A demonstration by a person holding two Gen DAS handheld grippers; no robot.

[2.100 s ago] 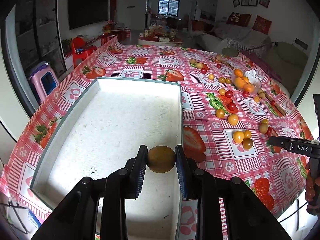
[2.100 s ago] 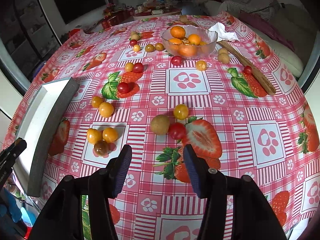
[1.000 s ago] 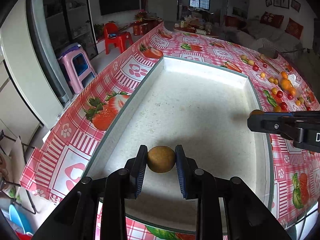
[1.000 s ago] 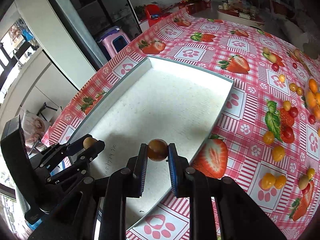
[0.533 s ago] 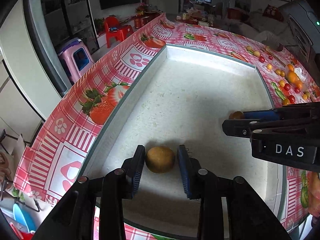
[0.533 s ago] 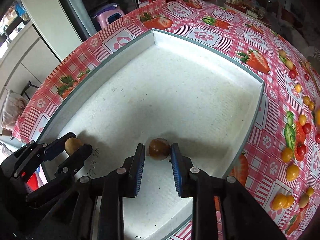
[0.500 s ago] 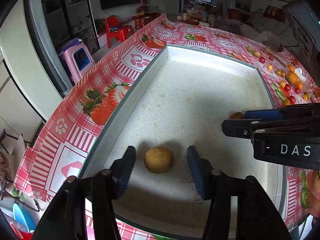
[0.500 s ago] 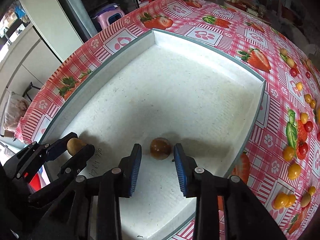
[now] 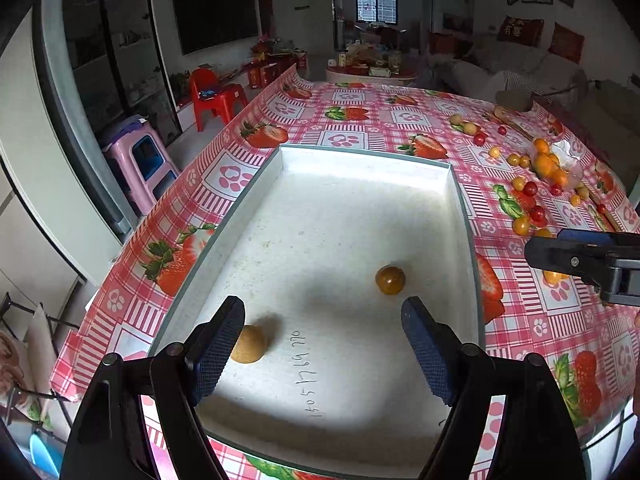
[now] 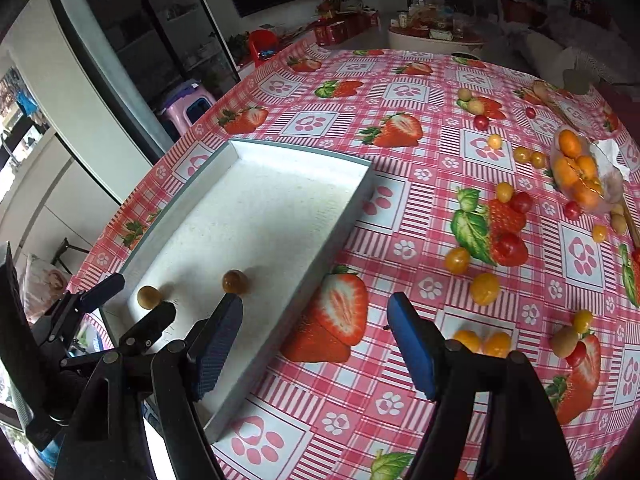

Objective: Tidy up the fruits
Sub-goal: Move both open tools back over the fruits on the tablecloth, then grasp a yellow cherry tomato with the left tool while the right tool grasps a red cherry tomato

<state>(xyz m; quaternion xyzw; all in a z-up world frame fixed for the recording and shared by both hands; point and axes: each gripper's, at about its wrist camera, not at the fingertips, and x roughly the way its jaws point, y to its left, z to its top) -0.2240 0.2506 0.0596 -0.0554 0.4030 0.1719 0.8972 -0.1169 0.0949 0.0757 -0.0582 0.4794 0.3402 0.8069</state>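
Two fruits lying loose in the shallow white rectangular tray [image 9: 366,162]: a brownish round kiwi-like fruit [image 9: 249,344] beside the left gripper [image 9: 322,346], and a small amber round tomato [image 9: 390,280] nearer the right wall. Both tongs released, jaws wide apart, holding nothing; right gripper [image 10: 314,346] hanging over the tray edge and the red checked strawberry tablecloth [image 10: 400,248].

Possible trouble: round fruit rolling on the flat tray floor if a finger knocks it; also collision of the two tools, so close together.

Partly hidden: the brownish fruit behind the left finger. Hard to tell: the kinds of the small fruits [image 10: 484,288] far across the cloth, and the content of the clear bowl [image 10: 580,176].
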